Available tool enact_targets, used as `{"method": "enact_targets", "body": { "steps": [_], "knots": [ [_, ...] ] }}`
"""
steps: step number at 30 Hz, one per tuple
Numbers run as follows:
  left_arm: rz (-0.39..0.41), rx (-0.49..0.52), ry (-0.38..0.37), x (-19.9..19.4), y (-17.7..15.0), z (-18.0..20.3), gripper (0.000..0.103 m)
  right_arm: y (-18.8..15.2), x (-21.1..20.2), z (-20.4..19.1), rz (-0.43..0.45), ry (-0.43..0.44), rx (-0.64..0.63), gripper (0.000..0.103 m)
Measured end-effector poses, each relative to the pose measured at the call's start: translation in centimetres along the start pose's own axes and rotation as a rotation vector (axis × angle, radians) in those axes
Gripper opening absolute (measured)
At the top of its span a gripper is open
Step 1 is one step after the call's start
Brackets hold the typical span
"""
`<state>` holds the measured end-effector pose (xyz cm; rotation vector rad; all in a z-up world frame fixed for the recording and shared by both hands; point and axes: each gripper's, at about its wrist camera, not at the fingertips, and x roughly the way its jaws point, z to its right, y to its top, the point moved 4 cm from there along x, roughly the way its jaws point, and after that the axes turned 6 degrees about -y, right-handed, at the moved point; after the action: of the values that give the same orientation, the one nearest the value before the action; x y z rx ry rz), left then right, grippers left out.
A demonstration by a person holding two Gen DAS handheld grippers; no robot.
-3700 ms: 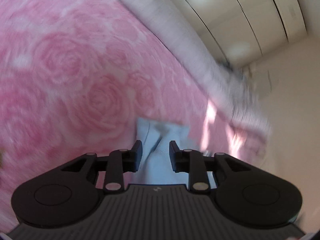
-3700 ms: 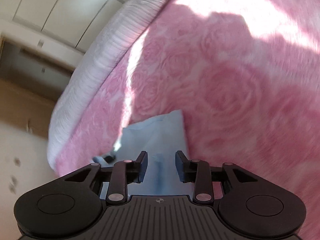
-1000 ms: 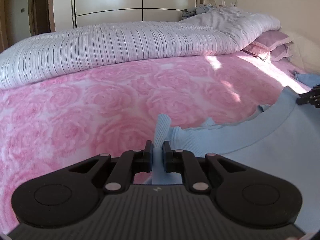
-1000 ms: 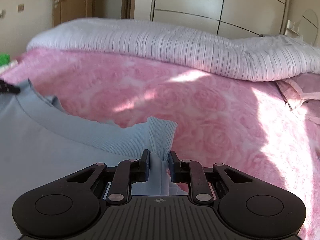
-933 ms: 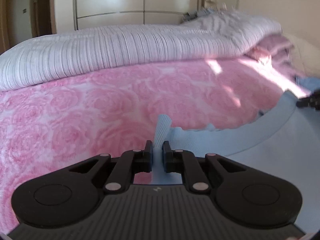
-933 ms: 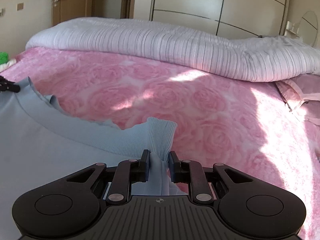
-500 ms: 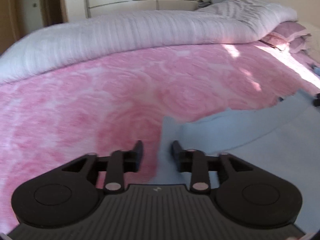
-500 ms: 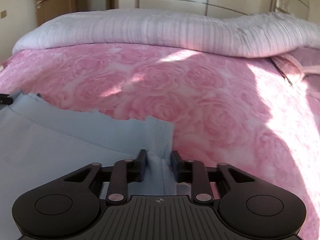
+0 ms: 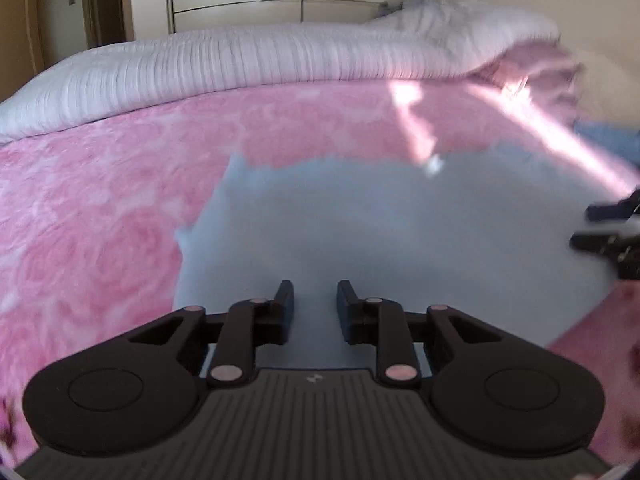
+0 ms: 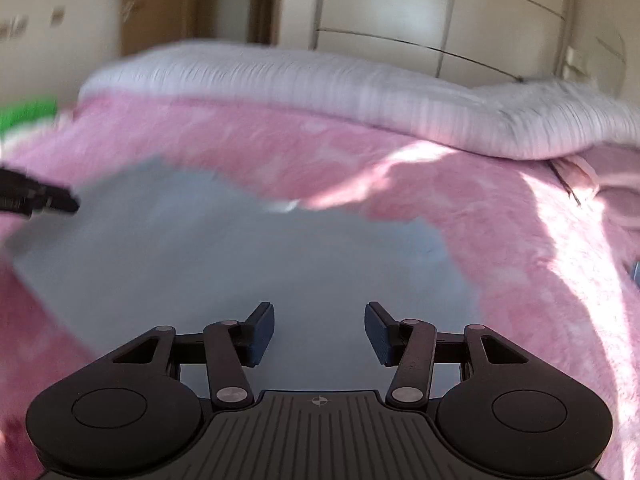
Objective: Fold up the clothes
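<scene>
Now we see a light blue garment (image 9: 392, 240) lying flat on the pink rose-patterned blanket (image 9: 88, 216) of the bed, its far edge ragged against the pink and a small bright patch of sunlight falling on that edge. Our left hand-held gripper (image 9: 313, 304) hangs low over the near part of the cloth; its jaws stand a little apart and are closing, with only the flat fabric showing in the gap below them, nothing pinched between the pads. Our right hand-held gripper (image 10: 319, 328) hovers over the same garment (image 10: 248, 264) nearer its right side, its jaws set much wider and opening, again with no fold of cloth caught between them. Each one shows at the edge of the other's view: the right one's dark fingers (image 9: 604, 226) at the far right, the left one's dark tip (image 10: 38, 198) at the far left by the garment's corner. Beyond the blanket a pale striped duvet (image 10: 340, 92) lies rolled along the far side of the bed, with a pink pillow (image 9: 540, 68) at its right end and cream wardrobe doors (image 10: 420, 16) behind. Both views are blurred.
</scene>
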<state>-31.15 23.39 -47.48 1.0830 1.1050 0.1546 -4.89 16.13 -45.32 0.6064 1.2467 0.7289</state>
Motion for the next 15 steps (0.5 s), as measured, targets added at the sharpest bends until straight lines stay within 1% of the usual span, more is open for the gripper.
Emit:
{"method": "enact_targets", "body": {
  "steps": [2, 3, 4, 5, 6, 7, 8, 10, 12, 13, 15],
  "knots": [
    [0.028, -0.003, 0.056, -0.4, -1.0, -0.8, 0.021, -1.3, 0.2, -0.6, 0.021, -0.043, -0.016, 0.051],
    [0.034, -0.014, 0.083, -0.5, -1.4, -1.5, 0.021, -1.9, 0.3, -0.1, 0.027, -0.052, 0.006, 0.053],
    [0.040, -0.025, 0.109, -0.6, -1.9, -2.3, 0.021, -2.4, 0.6, 1.1, 0.024, -0.056, 0.061, 0.059],
    [0.048, -0.065, 0.112, -0.9, -2.3, -3.4, 0.016, -3.0, 0.7, 2.5, 0.020, -0.052, 0.124, 0.063],
    [0.044, -0.088, 0.114, -1.2, -2.3, -3.8, 0.016, -3.7, 0.6, 4.1, 0.017, -0.041, 0.185, 0.067],
    [0.040, -0.111, 0.116, -1.5, -2.3, -4.3, 0.016, -4.2, 0.6, 5.1, 0.009, -0.051, 0.226, 0.067],
    [0.036, -0.133, 0.119, -1.8, -2.3, -4.7, 0.016, -4.6, 0.5, 5.9, -0.004, -0.079, 0.248, 0.067],
    [0.028, -0.178, 0.123, -2.4, -2.3, -5.5, 0.015, -4.5, 0.1, 7.0, -0.022, -0.084, 0.294, 0.067],
    [0.020, -0.198, 0.133, -3.3, -2.2, -5.3, 0.015, -3.9, -0.9, 7.4, -0.029, -0.093, 0.314, 0.067],
    [0.018, -0.214, 0.130, -4.0, -2.2, -4.9, 0.014, -3.4, -1.7, 7.3, -0.018, -0.111, 0.301, 0.067],
    [0.024, -0.232, 0.120, -5.6, -2.2, -3.8, 0.015, -2.8, -3.3, 6.5, 0.003, -0.119, 0.294, 0.067]
  ]
}}
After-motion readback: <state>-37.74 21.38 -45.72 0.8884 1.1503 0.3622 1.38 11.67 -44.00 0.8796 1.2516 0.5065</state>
